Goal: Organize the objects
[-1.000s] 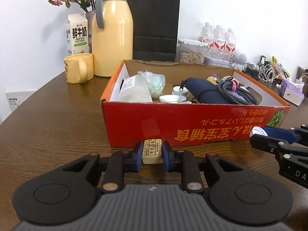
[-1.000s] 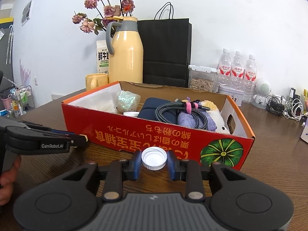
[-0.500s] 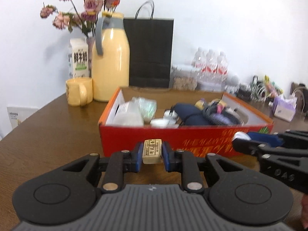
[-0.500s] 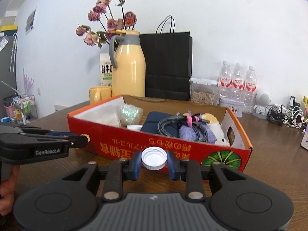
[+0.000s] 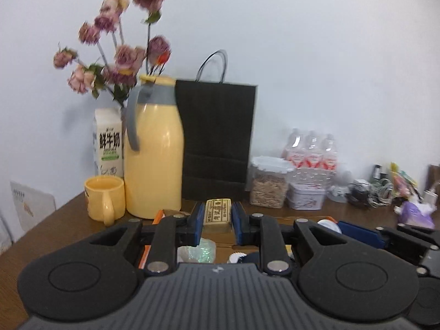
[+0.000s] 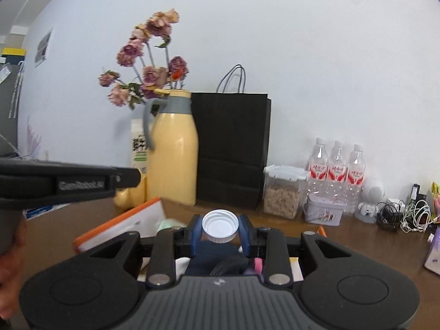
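My left tongs [image 5: 217,214] are clamping a small tan block [image 5: 217,215] with printed characters on its face, upright between the two blue pads [image 5: 195,221]. My right tongs [image 6: 220,228] are gripping a white bottle cap [image 6: 220,226] by its ribbed rim, its open side facing the camera. Both tongs are hovering above the orange-edged cardboard box [image 6: 118,229], so both things are hanging in the air over it rather than lying inside. Under the left tongs a crinkly greenish bag [image 5: 202,251] is peeking out of the box; under the right ones I am seeing a dark blue pouch [image 6: 214,253] and a coiled cable [image 6: 233,264] with a pink tie. In the left wrist view the right tongs are reaching in from the right edge, the white cap showing at their tip — in the right wrist view the left tongs are crossing in from the left.

Beyond the box, on the brown desk [image 5: 63,220], a yellow mug [image 5: 104,201] is standing just beside a tall yellow thermos jug [image 5: 154,154]. A milk carton [image 5: 108,143] and a bunch of dried roses [image 5: 118,52] are sitting behind them, and a black paper bag [image 5: 220,140] is leaning against the white wall. Further right are a clear jar of grain [image 6: 283,192], a small tin [image 6: 324,210], three water bottles [image 6: 337,170] and a tangle of cables [image 6: 404,216].
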{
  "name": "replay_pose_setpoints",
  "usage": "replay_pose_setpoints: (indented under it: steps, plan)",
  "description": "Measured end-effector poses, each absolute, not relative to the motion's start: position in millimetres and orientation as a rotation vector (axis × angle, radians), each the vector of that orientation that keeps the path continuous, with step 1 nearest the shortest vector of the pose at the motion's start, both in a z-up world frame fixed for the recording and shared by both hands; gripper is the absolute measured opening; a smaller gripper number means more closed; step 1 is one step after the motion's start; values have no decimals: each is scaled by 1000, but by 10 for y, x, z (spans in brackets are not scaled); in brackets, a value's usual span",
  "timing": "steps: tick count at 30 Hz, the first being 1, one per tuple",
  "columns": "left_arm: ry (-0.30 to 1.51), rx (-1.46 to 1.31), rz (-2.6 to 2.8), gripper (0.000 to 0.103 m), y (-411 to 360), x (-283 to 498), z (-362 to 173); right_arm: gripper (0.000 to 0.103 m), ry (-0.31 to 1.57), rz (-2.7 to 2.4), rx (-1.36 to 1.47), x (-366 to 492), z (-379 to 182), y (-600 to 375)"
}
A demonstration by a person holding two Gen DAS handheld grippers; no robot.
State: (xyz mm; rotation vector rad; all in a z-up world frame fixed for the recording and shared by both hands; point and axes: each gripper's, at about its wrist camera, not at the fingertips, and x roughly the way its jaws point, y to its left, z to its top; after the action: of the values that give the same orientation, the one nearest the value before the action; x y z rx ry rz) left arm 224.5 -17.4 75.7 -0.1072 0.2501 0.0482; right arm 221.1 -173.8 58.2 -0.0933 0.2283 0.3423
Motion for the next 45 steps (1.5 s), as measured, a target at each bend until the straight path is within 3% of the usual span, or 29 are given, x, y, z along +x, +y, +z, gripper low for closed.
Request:
replay_pose_setpoints:
  steps: [5, 14, 15, 16, 17, 18, 19, 21, 23, 24, 27, 45]
  plan:
    - [320, -119, 59, 22, -85, 2470, 467, 27, 258, 325, -76, 2509, 345, -1773]
    - [310, -70, 70, 26, -137, 2380, 401, 27, 320, 305, -73, 2549, 157, -1800]
    - [306, -64, 70, 38, -147, 2372, 402, 27, 326, 298, -67, 2551, 151, -1816]
    - [299, -62, 68, 58, -153, 2360, 407, 28, 331, 294, -59, 2554, 149, -1834]
    - [283, -65, 68, 71, -153, 2335, 413, 28, 333, 289, -49, 2550, 152, -1855]
    - [263, -69, 72, 94, -149, 2306, 418, 30, 330, 280, -40, 2538, 156, -1877]
    - [239, -72, 77, 103, -146, 2277, 429, 33, 328, 272, -35, 2532, 161, -1890]
    - [212, -71, 94, 103, -147, 2243, 452, 63, 316, 249, -24, 2515, 174, -1925]
    - [222, -71, 104, 103, -146, 2256, 450, 84, 297, 234, -16, 2491, 188, -1943]
    - [228, -73, 104, 103, -141, 2266, 445, 93, 288, 229, -15, 2477, 194, -1948]
    - [236, -82, 114, 103, -125, 2272, 440, 102, 277, 218, -17, 2451, 197, -1944]
    - [190, -90, 98, 103, -86, 1857, 680, 103, 243, 212, -47, 2105, 409, -1947]
